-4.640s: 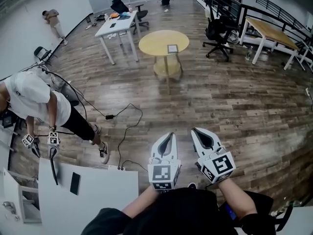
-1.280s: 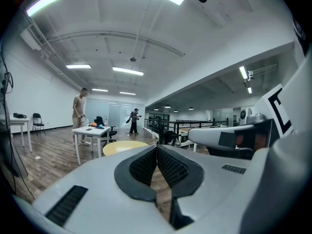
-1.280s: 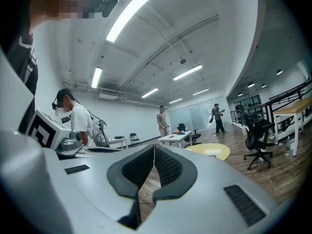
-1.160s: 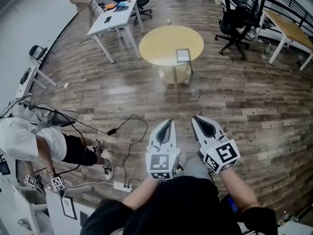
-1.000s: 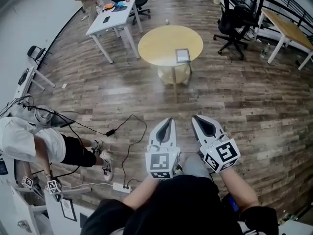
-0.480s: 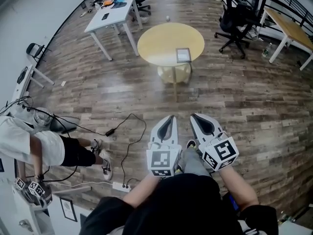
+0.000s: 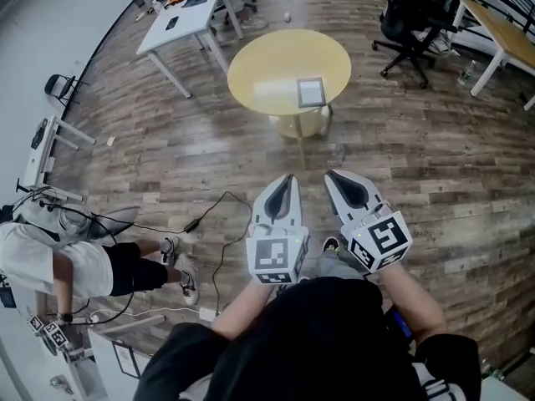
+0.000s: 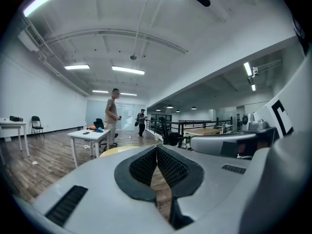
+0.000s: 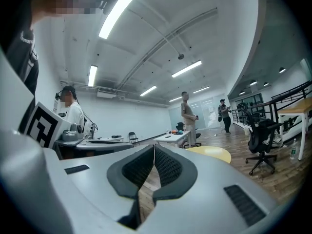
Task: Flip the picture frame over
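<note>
A small grey picture frame [image 7: 311,91] lies flat on a round yellow table [image 7: 276,65] ahead of me in the head view. My left gripper [image 7: 287,180] and right gripper [image 7: 332,177] are held side by side over the wooden floor, well short of the table. Both are shut with nothing between the jaws. In the left gripper view the yellow table [image 8: 113,151] peeks out just left of the shut left gripper [image 8: 157,146]. In the right gripper view the table [image 9: 210,153] shows to the right of the shut right gripper [image 9: 153,146]. The frame is not visible in either gripper view.
A white desk [image 7: 180,25] stands beyond the table at left, with black office chairs [image 7: 411,23] and a wooden desk [image 7: 501,17] at right. A black cable [image 7: 209,224] and a power strip lie on the floor at left. A crouching person [image 7: 58,261] works at lower left; two people stand in the distance [image 8: 113,113].
I have walked toward the round table: it and the frame have come nearer and lower in the head view. Both grippers stay shut, side by side.
</note>
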A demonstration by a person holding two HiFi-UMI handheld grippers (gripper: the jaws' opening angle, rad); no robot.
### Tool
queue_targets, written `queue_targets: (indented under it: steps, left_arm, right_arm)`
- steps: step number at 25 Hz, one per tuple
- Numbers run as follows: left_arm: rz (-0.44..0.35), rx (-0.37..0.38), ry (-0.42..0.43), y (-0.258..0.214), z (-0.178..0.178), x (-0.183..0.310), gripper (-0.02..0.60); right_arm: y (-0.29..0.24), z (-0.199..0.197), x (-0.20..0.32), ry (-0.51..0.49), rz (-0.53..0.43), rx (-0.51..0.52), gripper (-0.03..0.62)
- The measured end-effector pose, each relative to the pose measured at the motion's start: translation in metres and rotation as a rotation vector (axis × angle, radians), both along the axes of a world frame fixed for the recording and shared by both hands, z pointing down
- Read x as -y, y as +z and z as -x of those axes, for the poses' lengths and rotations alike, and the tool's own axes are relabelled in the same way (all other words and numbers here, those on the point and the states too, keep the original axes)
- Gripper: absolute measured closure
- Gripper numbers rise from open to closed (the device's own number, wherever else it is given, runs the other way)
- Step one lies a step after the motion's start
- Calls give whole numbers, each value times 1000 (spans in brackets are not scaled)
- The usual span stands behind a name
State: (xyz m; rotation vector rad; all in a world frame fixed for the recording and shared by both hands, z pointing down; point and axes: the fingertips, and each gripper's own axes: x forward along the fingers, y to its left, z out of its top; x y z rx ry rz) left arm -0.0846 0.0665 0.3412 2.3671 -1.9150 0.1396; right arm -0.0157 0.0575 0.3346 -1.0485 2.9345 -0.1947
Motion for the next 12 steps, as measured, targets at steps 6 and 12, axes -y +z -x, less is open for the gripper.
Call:
queue_targets:
  steps: [6, 12]
  left_arm:
    - [-5, 15, -13, -4, -16, 54, 558]
    - [-7, 36, -27, -1, -27, 82, 558]
  right_arm:
    - [-3, -21, 58, -3, -5, 11, 576]
    - [-2, -33, 90, -22, -15, 26, 576]
